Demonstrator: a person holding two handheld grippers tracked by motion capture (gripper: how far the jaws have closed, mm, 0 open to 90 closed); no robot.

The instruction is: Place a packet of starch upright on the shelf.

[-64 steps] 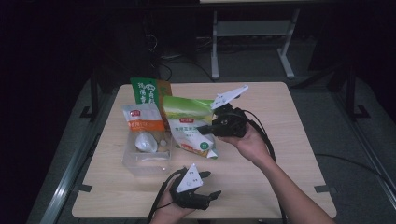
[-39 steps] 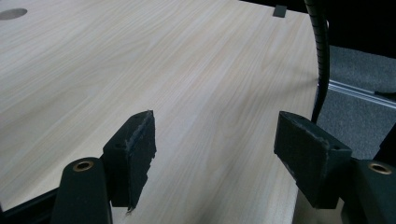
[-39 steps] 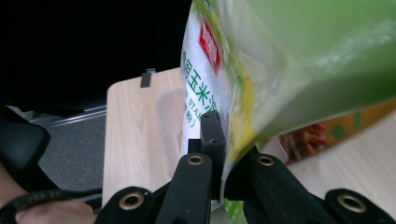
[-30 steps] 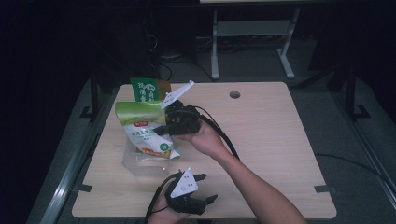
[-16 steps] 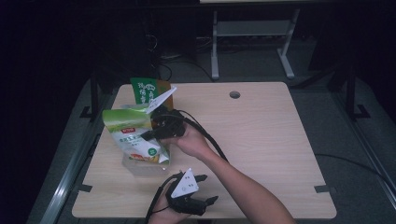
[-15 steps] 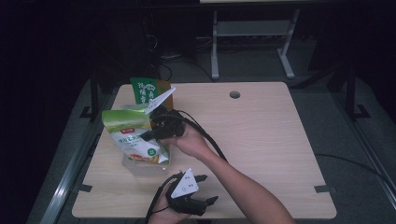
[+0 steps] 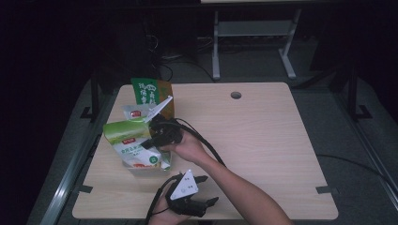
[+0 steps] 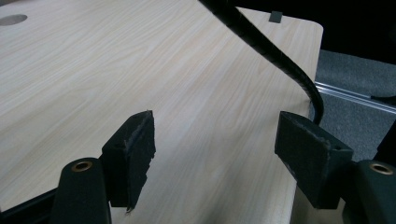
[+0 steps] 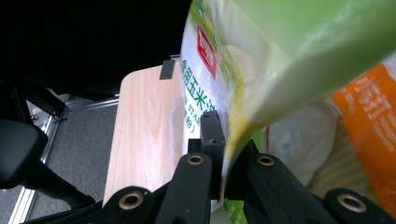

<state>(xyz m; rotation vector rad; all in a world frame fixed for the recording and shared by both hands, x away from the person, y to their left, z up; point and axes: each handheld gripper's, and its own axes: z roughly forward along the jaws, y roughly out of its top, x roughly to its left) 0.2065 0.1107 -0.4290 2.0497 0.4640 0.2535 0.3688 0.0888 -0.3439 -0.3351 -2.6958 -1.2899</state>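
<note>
A green and white snack bag (image 7: 127,139) (image 9: 280,56) hangs by its edge from my right gripper (image 7: 149,140) (image 9: 223,154), whose jaws are shut on it. The bag is low over a clear plastic bin (image 7: 137,168) at the table's left side. In the right gripper view an orange packet (image 9: 369,116) and a pale packet (image 9: 299,140) lie just behind the bag. My left gripper (image 7: 206,190) (image 8: 215,140) rests near the table's front edge, open, with only bare tabletop between its jaws.
A green box (image 7: 146,91) stands upright at the back left, with a red-labelled white packet (image 7: 136,113) in front of it. The right gripper's black cable (image 8: 261,44) trails over the wooden table (image 7: 263,136). A round hole (image 7: 236,95) sits near the far edge.
My right gripper has carried the bag leftward and down, from the middle of the table to over the clear bin. The left gripper has stayed where it was.
</note>
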